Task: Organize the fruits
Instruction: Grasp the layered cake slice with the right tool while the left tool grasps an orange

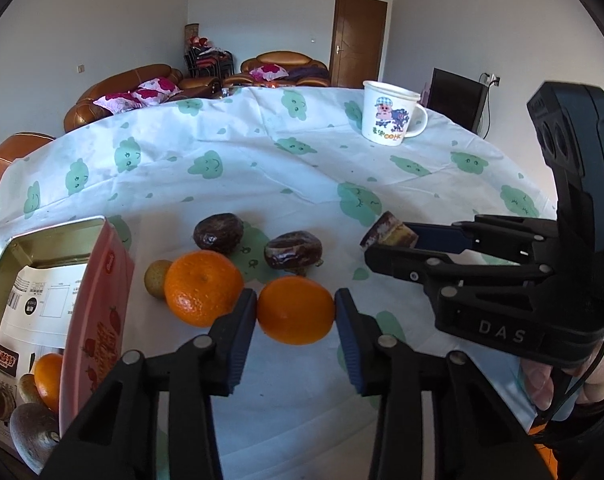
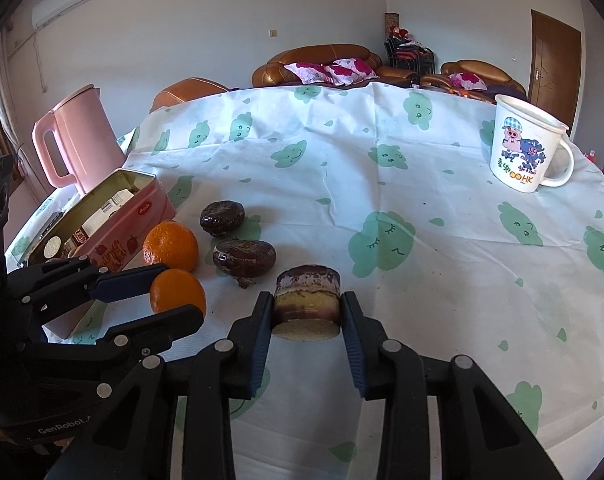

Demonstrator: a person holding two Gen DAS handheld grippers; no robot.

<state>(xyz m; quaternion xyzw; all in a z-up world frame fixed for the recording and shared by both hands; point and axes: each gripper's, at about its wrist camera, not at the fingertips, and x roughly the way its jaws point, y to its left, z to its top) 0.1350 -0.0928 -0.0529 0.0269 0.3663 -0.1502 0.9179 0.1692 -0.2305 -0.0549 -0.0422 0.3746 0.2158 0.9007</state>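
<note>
Mandarin [image 1: 296, 310] sits clamped in the left gripper [image 1: 296, 312] jaws; right gripper [image 2: 307, 312] jaws clamp a cut fruit piece [image 2: 307, 302]. Next, probably, lifting both toward the pink tin [image 1: 98, 312].

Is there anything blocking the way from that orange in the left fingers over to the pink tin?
Yes. A second, larger round orange sits on the cloth between the held smaller orange and the open pink metal tin, nearly touching the tin's wall. Lifting the held orange over it would probably clear it.

White walls, brown leather sofas [image 2: 322, 62], a wooden door [image 1: 358, 40], daylight throughout.
</note>
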